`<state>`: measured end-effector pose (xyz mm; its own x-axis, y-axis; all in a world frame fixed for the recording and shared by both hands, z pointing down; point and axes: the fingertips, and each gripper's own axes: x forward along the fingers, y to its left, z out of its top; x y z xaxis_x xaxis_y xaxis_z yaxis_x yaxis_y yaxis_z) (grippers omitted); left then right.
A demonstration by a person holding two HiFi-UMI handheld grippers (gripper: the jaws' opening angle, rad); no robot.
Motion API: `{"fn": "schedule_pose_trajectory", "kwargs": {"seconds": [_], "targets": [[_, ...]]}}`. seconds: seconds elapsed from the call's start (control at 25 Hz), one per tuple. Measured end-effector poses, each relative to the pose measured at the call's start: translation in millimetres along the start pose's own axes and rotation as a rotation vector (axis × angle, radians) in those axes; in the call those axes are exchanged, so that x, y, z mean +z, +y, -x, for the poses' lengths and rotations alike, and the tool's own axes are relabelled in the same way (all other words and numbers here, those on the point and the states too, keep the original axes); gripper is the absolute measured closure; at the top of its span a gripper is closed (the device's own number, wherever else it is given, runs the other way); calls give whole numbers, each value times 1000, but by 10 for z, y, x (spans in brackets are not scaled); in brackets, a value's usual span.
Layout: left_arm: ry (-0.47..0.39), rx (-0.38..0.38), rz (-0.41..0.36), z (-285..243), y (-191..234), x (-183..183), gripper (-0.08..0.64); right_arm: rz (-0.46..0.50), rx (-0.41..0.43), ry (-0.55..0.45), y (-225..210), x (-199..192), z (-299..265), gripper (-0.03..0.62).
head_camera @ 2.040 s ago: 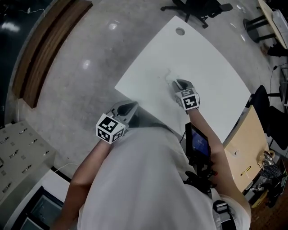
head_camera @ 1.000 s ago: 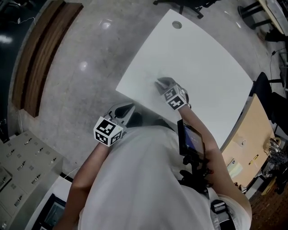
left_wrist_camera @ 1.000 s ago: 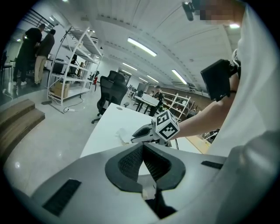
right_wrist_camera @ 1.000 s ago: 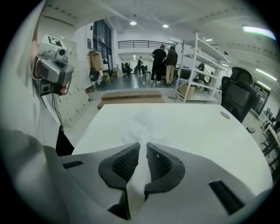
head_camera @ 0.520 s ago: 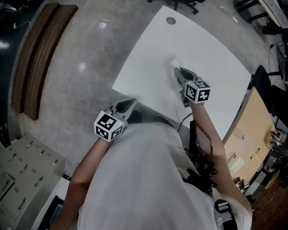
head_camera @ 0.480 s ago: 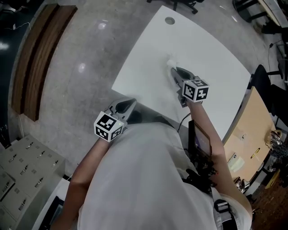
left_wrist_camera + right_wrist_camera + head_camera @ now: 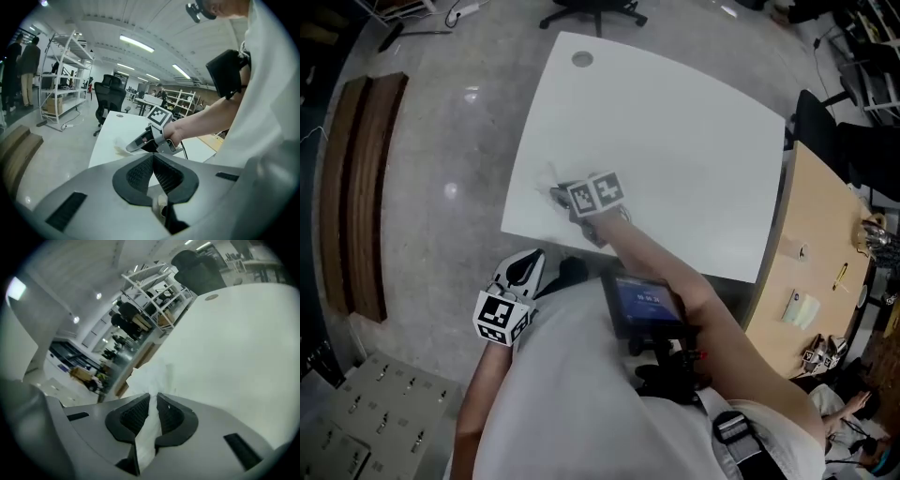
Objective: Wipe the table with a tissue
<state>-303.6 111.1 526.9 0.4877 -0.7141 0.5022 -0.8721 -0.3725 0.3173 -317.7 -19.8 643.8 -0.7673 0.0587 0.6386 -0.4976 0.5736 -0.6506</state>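
Note:
The white table [image 7: 675,131] fills the upper middle of the head view. My right gripper [image 7: 562,196] reaches to the table's near left corner, its marker cube turned upward. It is shut on a white tissue [image 7: 151,380], which runs between the pads [image 7: 133,414] and spreads onto the tabletop [image 7: 234,348] ahead of them. The left gripper view shows the same tissue [image 7: 120,148] trailing from the right gripper [image 7: 132,146] on the table [image 7: 110,131]. My left gripper [image 7: 526,266] hangs below the table's near edge over the floor, with its jaws [image 7: 153,159] shut and empty.
A round cable hole [image 7: 582,59] sits at the table's far left corner. An office chair [image 7: 595,11] stands beyond the table. A wooden bench [image 7: 361,187] lies on the floor at left, and a wooden desk [image 7: 825,253] with small items stands at right. A screen [image 7: 645,302] hangs on the person's chest.
My right gripper has swept the tissue from the table's middle to its near left corner and rolled over, so the cube faces up. The left gripper has stayed by the table's edge.

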Motion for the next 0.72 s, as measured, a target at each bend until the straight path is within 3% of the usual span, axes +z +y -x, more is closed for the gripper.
{"fn": "schedule_pose_trajectory", "kwargs": {"seconds": [0.08,0.24,0.44,0.56,0.72], "targets": [[-3,-9,-2,-28,14,23,554,54,-108,35,-241,-49,119,541],[-4,-48,-32,-155,-15,112,554,119,-246,51,-577,-113,495,541],[-1,-97,-72,-348,-127,233,553,126,-320,28,-1049,-508,1204,542],[5,-123,-92,-452,-230,291,554,140,-413,-2,-1440,-642,1679,543],[14,-145,-109,-602,-409,334,552,86,-551,-67,-1988,-643,2264,543]]}}
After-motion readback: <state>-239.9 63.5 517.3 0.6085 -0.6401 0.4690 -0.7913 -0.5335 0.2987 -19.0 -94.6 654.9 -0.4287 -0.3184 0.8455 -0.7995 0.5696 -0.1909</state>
